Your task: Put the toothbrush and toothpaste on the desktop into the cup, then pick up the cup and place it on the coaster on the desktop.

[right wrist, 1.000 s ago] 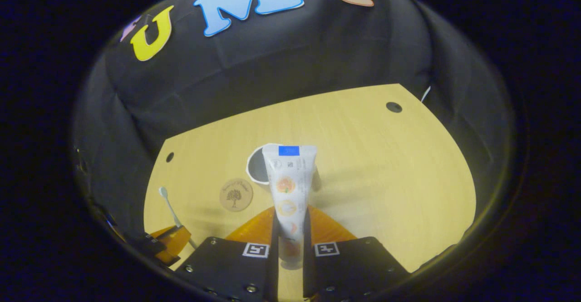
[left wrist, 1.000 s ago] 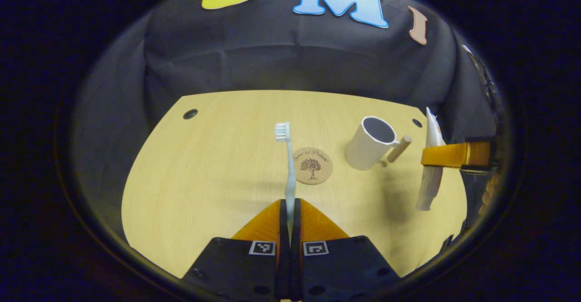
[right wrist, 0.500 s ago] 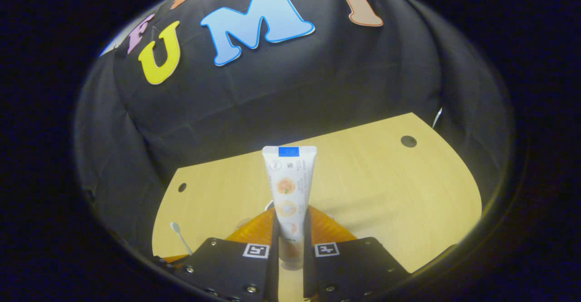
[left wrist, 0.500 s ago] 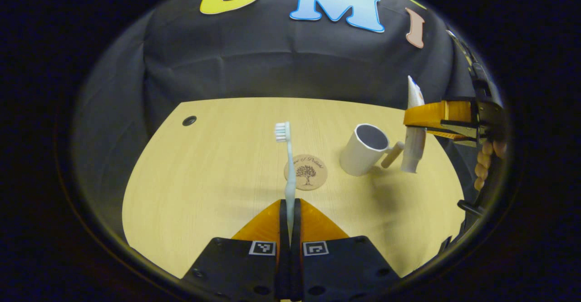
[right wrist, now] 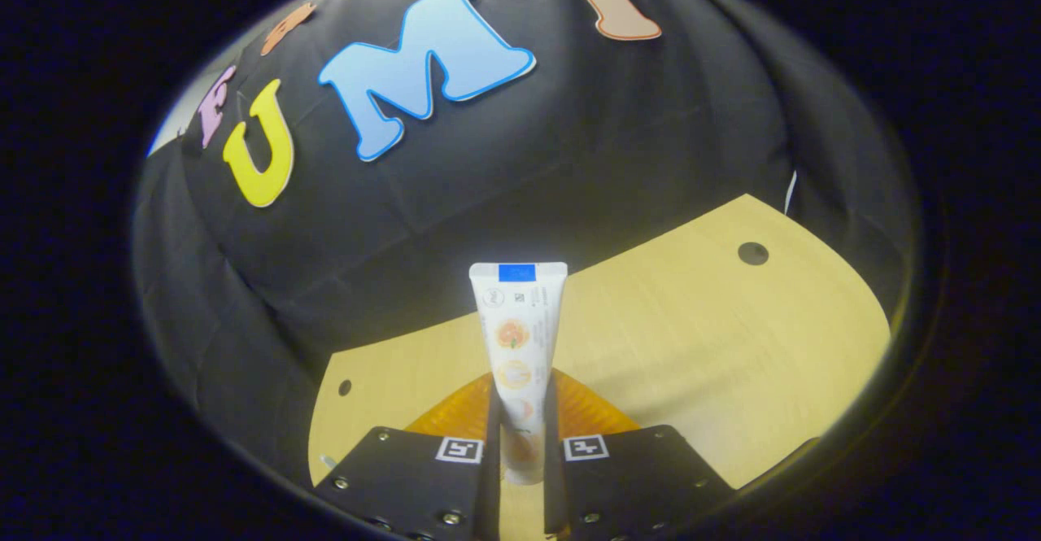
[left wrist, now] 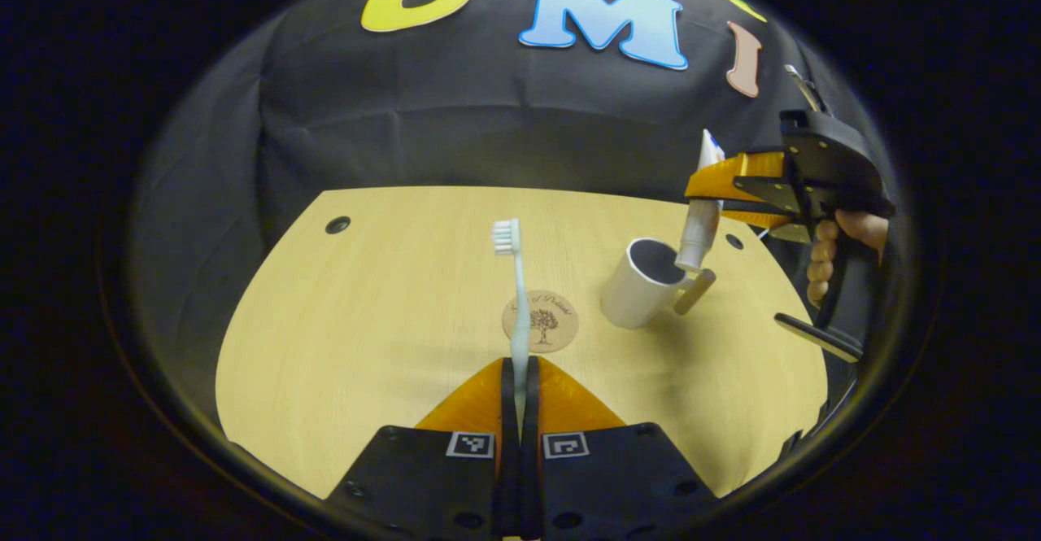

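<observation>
My left gripper [left wrist: 519, 378] is shut on a pale toothbrush [left wrist: 516, 297], which stands upright with its bristles on top. Beyond it lies a round cork coaster [left wrist: 540, 321] on the wooden desktop [left wrist: 366, 313]. To its right stands a white cup [left wrist: 642, 285] with a wooden handle. In the left gripper view, a hand holds the right gripper [left wrist: 716, 191] above the cup, with the toothpaste tube [left wrist: 698, 224] hanging cap down over the cup's mouth. In the right gripper view, my right gripper [right wrist: 520, 411] is shut on the white toothpaste tube [right wrist: 517, 338].
Black cloth walls close the booth behind the desktop and on both sides. Small dark holes sit near the desktop's far corners [left wrist: 337, 224] [right wrist: 752, 253]. The desktop's left half lies bare [left wrist: 325, 346].
The right gripper has carried the toothpaste up and leftward to a spot over the cup. Its camera has tilted upward, so cup and coaster dropped out of its view. My left gripper has barely moved.
</observation>
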Tool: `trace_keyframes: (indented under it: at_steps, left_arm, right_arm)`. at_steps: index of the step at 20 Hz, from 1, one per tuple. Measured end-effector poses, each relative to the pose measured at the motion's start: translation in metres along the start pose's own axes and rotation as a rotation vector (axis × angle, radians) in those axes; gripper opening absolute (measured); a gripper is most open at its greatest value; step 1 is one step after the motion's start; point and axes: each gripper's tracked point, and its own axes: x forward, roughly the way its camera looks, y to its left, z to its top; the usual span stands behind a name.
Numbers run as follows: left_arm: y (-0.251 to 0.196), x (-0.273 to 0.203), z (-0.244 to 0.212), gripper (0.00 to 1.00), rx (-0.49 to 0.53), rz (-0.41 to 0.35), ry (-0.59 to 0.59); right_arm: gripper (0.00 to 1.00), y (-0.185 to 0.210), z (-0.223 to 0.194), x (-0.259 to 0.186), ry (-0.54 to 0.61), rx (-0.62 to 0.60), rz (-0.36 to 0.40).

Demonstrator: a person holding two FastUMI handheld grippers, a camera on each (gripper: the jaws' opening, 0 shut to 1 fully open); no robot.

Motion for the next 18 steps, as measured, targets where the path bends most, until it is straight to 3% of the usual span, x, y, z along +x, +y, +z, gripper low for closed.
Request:
trace_keyframes:
  at_steps: [5,8,13,16,18]
  left_arm:
    - [-0.026,-0.03,0.023,0.08,0.057,-0.022,-0.073]
    - [-0.042,-0.04,0.052,0.08,0.076,-0.031,-0.116]
    - [-0.062,-0.035,0.08,0.08,0.07,-0.044,-0.158]
    - [-0.07,-0.032,0.088,0.08,0.077,-0.05,-0.164]
    - [-0.078,-0.027,0.092,0.07,0.079,-0.055,-0.165]
  right_arm:
    - [0.21,-0.005,-0.004,0.028,0.015,0.032,-0.016]
    - [0.21,-0.006,-0.013,0.037,0.022,-0.008,-0.021]
    - [0.22,-0.006,-0.017,0.042,0.007,-0.075,-0.022]
    - [0.3,-0.005,-0.027,0.046,0.026,-0.095,-0.005]
    - [0.28,-0.003,-0.029,0.043,0.038,-0.109,-0.004]
